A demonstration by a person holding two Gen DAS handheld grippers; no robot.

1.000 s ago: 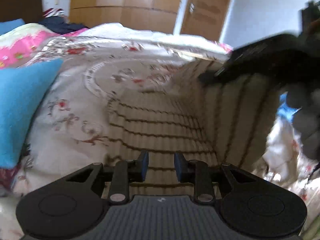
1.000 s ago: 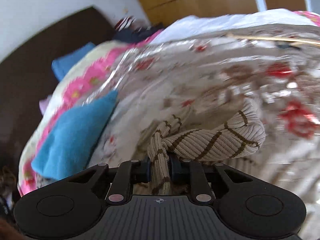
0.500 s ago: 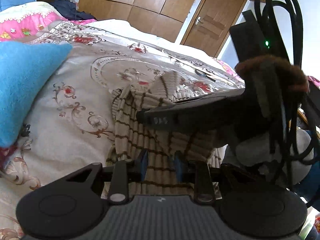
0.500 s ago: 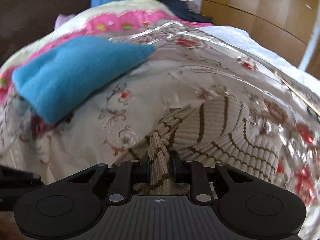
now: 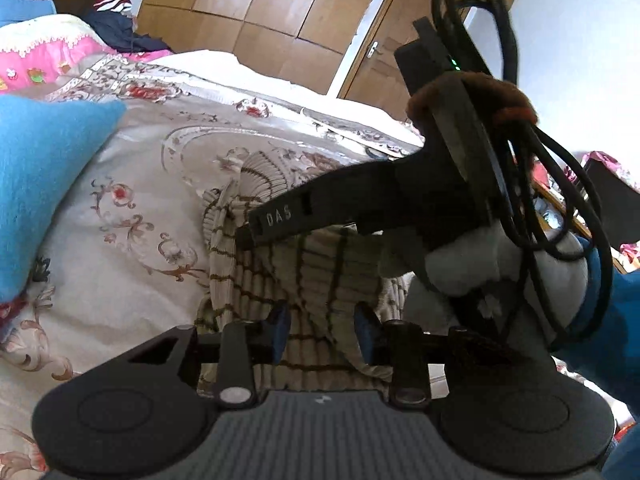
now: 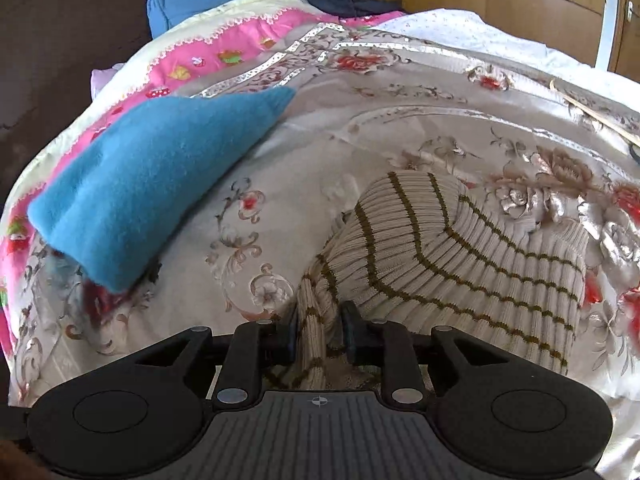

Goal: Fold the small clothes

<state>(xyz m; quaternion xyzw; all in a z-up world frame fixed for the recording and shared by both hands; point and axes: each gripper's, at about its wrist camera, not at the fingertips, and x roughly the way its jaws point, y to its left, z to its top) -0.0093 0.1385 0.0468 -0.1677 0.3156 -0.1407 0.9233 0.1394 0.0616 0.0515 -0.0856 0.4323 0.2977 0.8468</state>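
Observation:
A cream ribbed knit garment with brown stripes (image 6: 460, 256) lies folded over in a bunch on the floral bedspread (image 6: 280, 220). My right gripper (image 6: 320, 334) straddles a twisted strip of it. Its jaws are opening: the strip leans on the left pad and stands clear of the right one. My left gripper (image 5: 321, 328) rests over the near part of the garment (image 5: 304, 280). Its jaws are also opening, and loose cloth lies between the pads unpinched. In the left wrist view the right gripper (image 5: 256, 232) reaches in from the right, held by a gloved hand (image 5: 480, 264).
A folded blue fleece (image 6: 152, 184) lies to the left on the bed, beside a pink-edged quilt (image 6: 224, 48). Dark clothes (image 5: 116, 28) are piled at the far end. Wooden wardrobe doors (image 5: 260, 12) stand behind. Black cables (image 5: 532, 184) hang off the right gripper.
The right gripper carried the lifted garment edge across and down onto the bed, so the garment now lies folded. Both pairs of jaws have widened and the cloth sits looser between them.

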